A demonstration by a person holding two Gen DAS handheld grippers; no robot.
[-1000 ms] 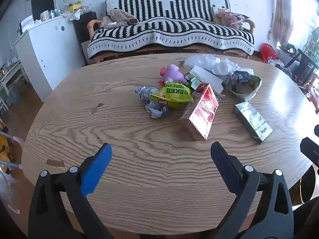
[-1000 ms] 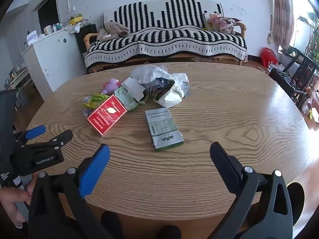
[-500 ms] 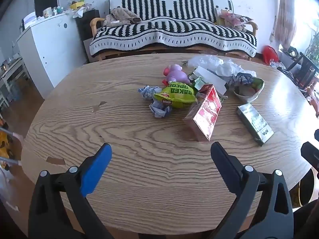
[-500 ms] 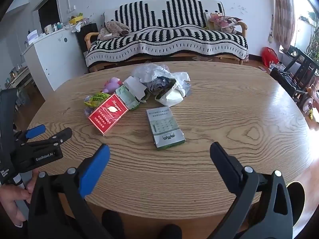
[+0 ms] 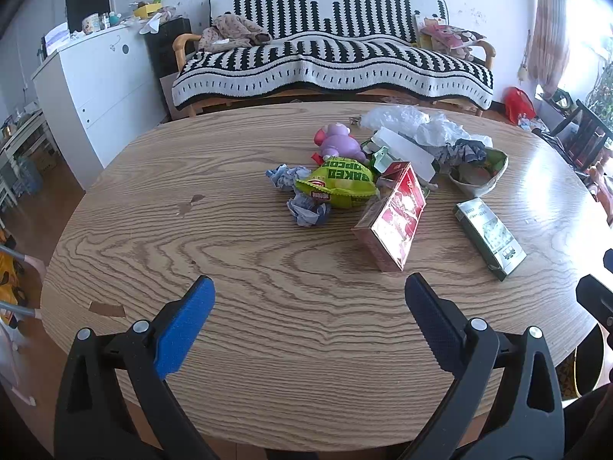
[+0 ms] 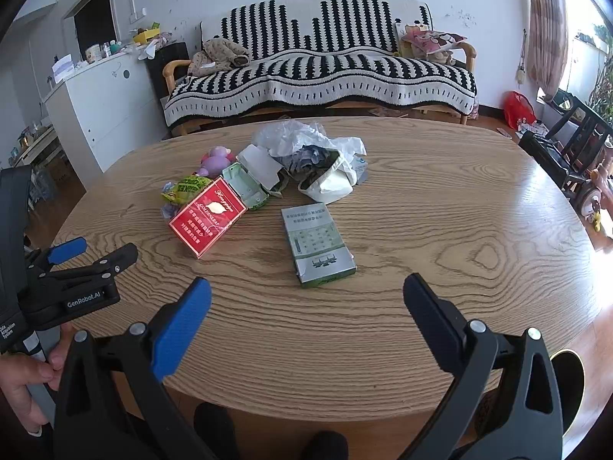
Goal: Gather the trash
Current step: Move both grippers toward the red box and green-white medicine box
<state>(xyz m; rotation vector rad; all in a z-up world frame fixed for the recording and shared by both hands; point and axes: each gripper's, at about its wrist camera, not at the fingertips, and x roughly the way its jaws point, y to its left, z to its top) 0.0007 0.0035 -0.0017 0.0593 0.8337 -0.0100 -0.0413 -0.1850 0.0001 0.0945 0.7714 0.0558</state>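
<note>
Trash lies in a heap on the oval wooden table (image 5: 237,345): a red carton (image 5: 394,220) (image 6: 208,215), a green-grey carton (image 5: 488,235) (image 6: 318,243), a green snack bag (image 5: 339,184), crumpled paper wads (image 5: 308,211), a purple toy (image 5: 339,142) (image 6: 216,159), a white box (image 6: 264,163) and plastic bags (image 6: 302,140). My left gripper (image 5: 308,299) hovers open over the near table edge, short of the heap. My right gripper (image 6: 306,299) is open too, just short of the green-grey carton. Neither holds anything.
A striped sofa (image 5: 329,57) stands behind the table, a white cabinet (image 5: 95,88) to its left. Dark chairs (image 6: 574,142) stand at the right. A hand (image 6: 23,383) holds the left gripper's body at the right wrist view's left edge.
Both grippers have edged slightly forward toward the heap; the cartons sit a little nearer in view. Nothing on the table has moved.
</note>
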